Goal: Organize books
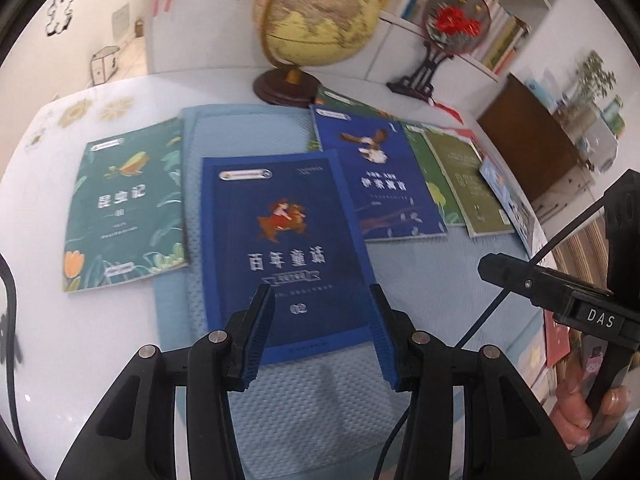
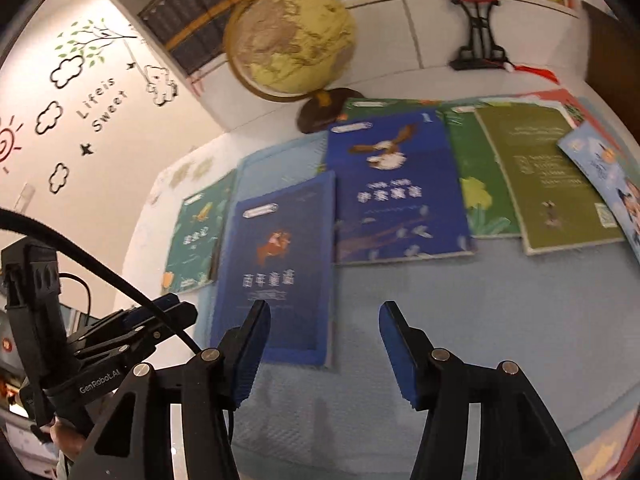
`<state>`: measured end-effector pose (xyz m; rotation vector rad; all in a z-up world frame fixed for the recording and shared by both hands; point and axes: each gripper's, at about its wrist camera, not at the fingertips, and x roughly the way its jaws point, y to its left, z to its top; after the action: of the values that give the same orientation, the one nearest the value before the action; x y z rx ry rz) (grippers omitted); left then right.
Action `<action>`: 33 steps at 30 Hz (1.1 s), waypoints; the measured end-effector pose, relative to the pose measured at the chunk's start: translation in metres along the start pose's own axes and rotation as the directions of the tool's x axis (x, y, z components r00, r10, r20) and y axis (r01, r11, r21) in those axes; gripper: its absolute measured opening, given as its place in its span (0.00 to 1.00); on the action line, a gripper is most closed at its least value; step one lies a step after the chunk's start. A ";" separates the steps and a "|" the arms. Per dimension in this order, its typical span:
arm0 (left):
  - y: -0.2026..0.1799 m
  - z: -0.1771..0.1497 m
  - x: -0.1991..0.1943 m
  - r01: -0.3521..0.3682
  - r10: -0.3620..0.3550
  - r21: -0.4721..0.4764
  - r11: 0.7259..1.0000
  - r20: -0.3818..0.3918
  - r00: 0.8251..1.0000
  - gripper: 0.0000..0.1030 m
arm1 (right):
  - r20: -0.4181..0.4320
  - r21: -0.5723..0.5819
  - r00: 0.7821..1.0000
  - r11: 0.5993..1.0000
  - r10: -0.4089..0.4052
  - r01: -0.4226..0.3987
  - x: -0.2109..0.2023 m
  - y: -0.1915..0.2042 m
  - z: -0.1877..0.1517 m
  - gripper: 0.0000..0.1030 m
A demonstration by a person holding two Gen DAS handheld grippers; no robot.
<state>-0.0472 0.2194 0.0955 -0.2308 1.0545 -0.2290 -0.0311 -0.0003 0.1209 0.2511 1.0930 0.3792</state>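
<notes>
Books lie flat, covers up, spread across the blue mat (image 1: 420, 280) on the white counter (image 1: 48, 320). None are stacked yet, so I judge the sorting to be at an early stage.

Layout, left wrist view: the green book (image 1: 128, 204) sits far left, partly off the mat. The dark blue book (image 1: 284, 248) lies in the middle, nearest me. Just right of it and farther back is the bright blue book (image 1: 380, 180), overlapping a row of green-covered books (image 1: 464, 184) that fans out to the right. A globe (image 1: 316, 20) and a red fan ornament on a stand (image 1: 456, 24) stand behind the books at the far edge; both look like obstacles to avoid, not task items.

Left tool (image 1: 320, 332): fingers spread wide, holding nothing, framing the near edge of the dark blue book. I cannot tell whether the tips touch the cover or hover above it. This alignment suggests that book is the next pick.

Right tool (image 2: 324, 344): also wide open and empty, over bare mat just right of the dark blue book (image 2: 280, 264), well short of the bright blue book (image 2: 396, 188).

Risk: thin flat books give little edge to grip.
</notes>
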 end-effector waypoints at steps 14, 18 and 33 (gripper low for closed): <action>-0.092 0.007 0.040 0.063 -0.058 0.047 0.997 -0.092 0.994 0.48 | 0.009 0.125 0.999 0.992 -0.031 0.030 -0.031 -0.096 -0.005 0.55; -0.131 0.014 0.057 0.082 -0.075 0.059 0.995 -0.117 0.990 0.48 | 0.011 0.145 0.998 0.988 -0.063 0.061 -0.048 -0.136 -0.003 0.55; -0.166 0.022 0.078 0.045 -0.053 -0.071 0.996 -0.112 0.992 0.48 | -0.026 0.167 0.999 0.985 -0.027 0.031 -0.062 -0.218 0.021 0.55</action>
<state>-0.0038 0.0398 0.0902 -0.3085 1.1720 -0.2531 0.0009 -0.2244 0.0973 0.3804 1.1524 0.2649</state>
